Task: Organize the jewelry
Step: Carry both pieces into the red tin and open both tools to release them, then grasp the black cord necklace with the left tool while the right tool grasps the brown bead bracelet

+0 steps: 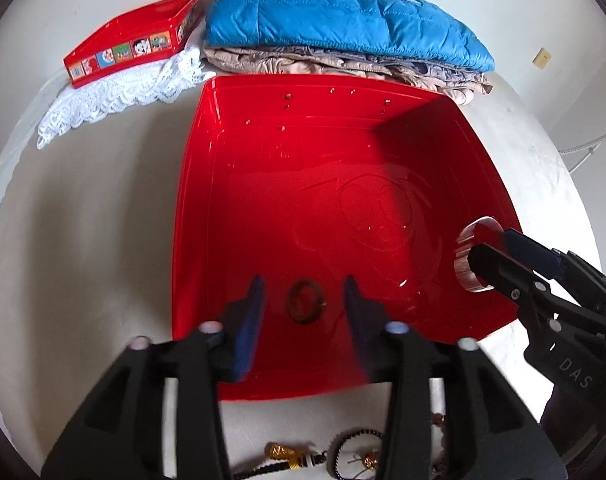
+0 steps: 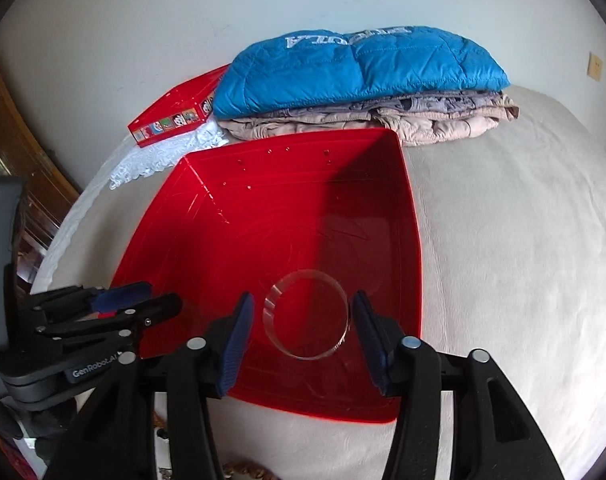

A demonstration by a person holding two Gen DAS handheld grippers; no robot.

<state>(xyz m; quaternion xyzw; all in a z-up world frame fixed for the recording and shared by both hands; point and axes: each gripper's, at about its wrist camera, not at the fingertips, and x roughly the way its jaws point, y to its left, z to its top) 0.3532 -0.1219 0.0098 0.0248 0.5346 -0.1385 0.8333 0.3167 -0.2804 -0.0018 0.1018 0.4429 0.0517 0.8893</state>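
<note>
A large red square tray (image 1: 303,152) lies on the pale bed cover; it also shows in the right wrist view (image 2: 231,240). A small dark ring-shaped piece (image 1: 305,301) lies in the tray between the open jaws of my left gripper (image 1: 305,312), untouched. A clear bangle (image 2: 307,314) sits between the open jaws of my right gripper (image 2: 301,332), with gaps on both sides; it also shows in the left wrist view (image 1: 477,254). The right gripper (image 1: 499,256) is over the tray's right edge. The left gripper (image 2: 143,300) is over the tray's left edge.
More jewelry (image 1: 343,454), cords, beads and gold pieces, lies on the cover in front of the tray. A folded blue jacket (image 1: 343,16) on beige clothes sits behind the tray. A small red box (image 1: 135,40) rests on white lace (image 1: 119,96) at the back left.
</note>
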